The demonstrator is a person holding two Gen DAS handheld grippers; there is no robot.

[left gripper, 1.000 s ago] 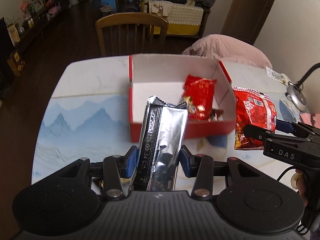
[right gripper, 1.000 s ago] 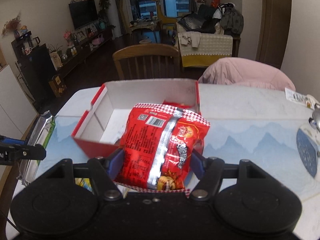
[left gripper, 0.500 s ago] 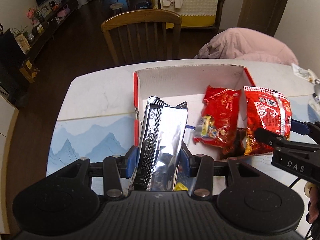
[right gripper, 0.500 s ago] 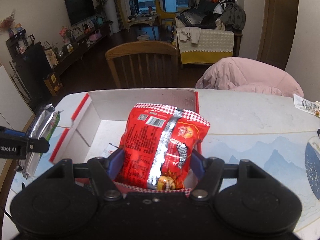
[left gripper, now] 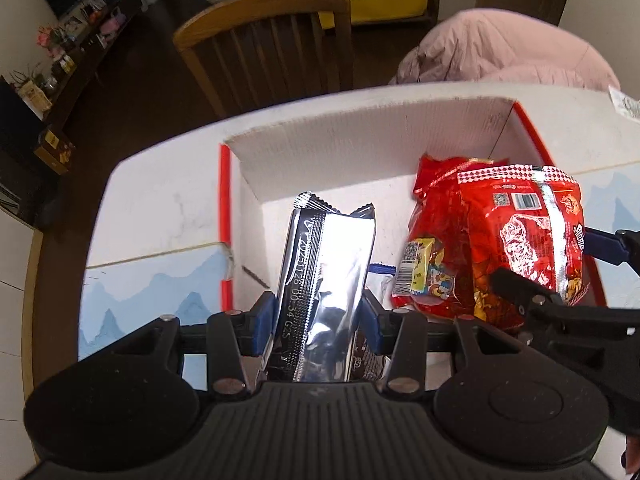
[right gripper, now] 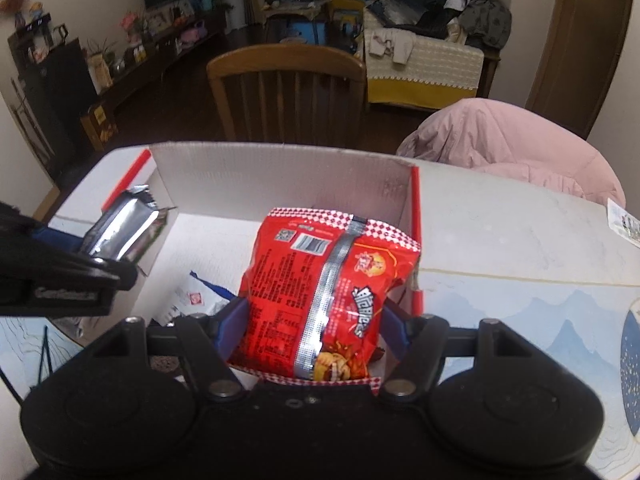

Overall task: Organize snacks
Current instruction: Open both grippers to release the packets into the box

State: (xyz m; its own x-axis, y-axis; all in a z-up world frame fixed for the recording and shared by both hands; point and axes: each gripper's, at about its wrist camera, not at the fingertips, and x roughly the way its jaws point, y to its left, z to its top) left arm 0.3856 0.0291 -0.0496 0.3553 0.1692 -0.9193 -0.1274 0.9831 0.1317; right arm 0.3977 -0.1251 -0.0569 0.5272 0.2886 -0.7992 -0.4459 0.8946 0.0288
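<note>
- Left gripper (left gripper: 318,320) pinches a silver pack (left gripper: 326,284) low down between its blue pads, so the long pack stands upright at the centre of the left wrist frame, over the left half of the box (left gripper: 360,136).
- Right gripper (right gripper: 310,334) is clamped on a red bag (right gripper: 324,288) near its lower seam; the bag rises at the centre of the right wrist frame, over the right side of the box, close to the right wall.
- Both grips sit near the bottom edge, probably so the packs hang clear above the walls and can be lowered straight in.
- Silver pack: shiny foil, flat and narrow, crimped serrated top, a printed date code down one seam.
- Red bag: glossy crinkled film, puffy, a silver back seam, checked bands at both ends, a barcode near the top.
- Another red bag (left gripper: 436,248) already lies in the box, lower right of centre in the left view, touching the held one as far as I can tell.
- Box: white corrugated card inside, red on the rim edges, open-topped, on a pale worktop (left gripper: 160,200) with a blue mountain print.
</note>
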